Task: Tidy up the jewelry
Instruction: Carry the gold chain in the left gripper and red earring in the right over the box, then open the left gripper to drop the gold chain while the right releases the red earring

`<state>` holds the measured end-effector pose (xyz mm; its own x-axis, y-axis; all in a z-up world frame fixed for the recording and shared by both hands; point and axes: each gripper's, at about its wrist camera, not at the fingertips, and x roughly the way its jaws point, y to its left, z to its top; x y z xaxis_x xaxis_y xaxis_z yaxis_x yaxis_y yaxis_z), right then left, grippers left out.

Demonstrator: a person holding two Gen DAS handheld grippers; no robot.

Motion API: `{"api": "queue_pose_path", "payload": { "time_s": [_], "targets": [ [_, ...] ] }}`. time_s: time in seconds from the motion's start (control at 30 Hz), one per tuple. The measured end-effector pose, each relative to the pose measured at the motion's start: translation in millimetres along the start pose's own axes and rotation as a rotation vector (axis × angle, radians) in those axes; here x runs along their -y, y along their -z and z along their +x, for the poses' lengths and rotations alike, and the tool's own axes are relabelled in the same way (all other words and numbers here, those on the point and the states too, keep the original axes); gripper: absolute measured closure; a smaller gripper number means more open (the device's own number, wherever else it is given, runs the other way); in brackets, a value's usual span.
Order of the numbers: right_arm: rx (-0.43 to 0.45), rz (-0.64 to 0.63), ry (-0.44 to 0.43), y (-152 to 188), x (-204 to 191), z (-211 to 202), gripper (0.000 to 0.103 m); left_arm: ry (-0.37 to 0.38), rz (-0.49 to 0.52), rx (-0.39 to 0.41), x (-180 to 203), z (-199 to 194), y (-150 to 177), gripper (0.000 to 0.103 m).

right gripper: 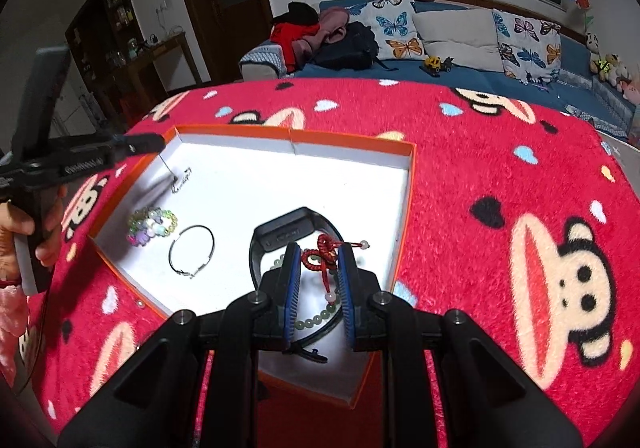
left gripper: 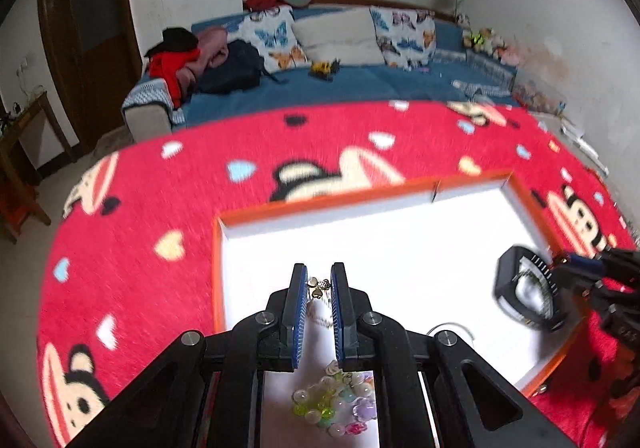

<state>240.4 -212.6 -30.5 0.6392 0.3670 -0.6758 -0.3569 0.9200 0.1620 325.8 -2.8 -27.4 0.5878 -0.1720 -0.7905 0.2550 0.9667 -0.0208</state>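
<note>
Two parted grippers, left (left gripper: 319, 280) and right (right gripper: 319, 260), over five jewelry pieces in one box (right gripper: 404, 215).

Tray (right gripper: 404, 207) middle and far half: bare white floor, open from above. Low orange rim all round. Left side taken: bead bracelet (right gripper: 151, 226), wire bangle (right gripper: 191, 252) just beside it, thin chain (right gripper: 182, 179) near far-left corner under left hand-held gripper (right gripper: 158, 141). Near right corner crowded: black watch (right gripper: 280, 236), red cord bracelet (right gripper: 322, 254), right hand-held gripper (right gripper: 318, 260) over both. Red tabletop (right gripper: 480, 151) right of tray open
</note>
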Motion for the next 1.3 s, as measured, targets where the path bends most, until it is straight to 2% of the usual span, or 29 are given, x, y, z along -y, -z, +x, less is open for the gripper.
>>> {"api": "queue_pose_path", "payload": {
  "time_s": [0.23, 0.37, 0.43, 0.5, 0.53, 0.63, 0.97, 1.17, 1.3],
  "targets": [
    [-0.009, 0.0, 0.0, 1, -1, 2, 0.082, -0.001, -0.031, -0.046, -3, 27, 15, 0.09],
    [-0.007, -0.017, 0.002, -1, -4, 0, 0.073, -0.008, -0.041, -0.07, -5, 35, 16, 0.087],
    [-0.004, -0.026, 0.007, 0, -7, -3, 0.071, -0.011, -0.044, -0.066, -4, 35, 14, 0.077],
    [0.001, -0.034, 0.005, 0, -9, -8, 0.071, -0.019, -0.049, -0.055, -4, 34, 14, 0.058],
    [0.004, -0.04, 0.0, 1, -11, -13, 0.07, -0.021, -0.049, -0.048, -2, 32, 13, 0.056],
    [0.02, -0.063, 0.004, 6, -17, -26, 0.063, -0.027, -0.044, -0.038, 1, 26, 13, 0.055],
    [0.011, -0.067, -0.049, 42, -35, -58, 0.063, -0.004, -0.048, 0.035, 9, -29, 25, 0.055],
    [-0.054, -0.103, -0.086, 69, -51, -51, 0.064, 0.017, -0.048, 0.069, 20, -73, 52, 0.055],
    [-0.076, -0.095, -0.097, 74, -52, -42, 0.065, 0.027, -0.05, 0.069, 28, -95, 79, 0.055]
  ]
}}
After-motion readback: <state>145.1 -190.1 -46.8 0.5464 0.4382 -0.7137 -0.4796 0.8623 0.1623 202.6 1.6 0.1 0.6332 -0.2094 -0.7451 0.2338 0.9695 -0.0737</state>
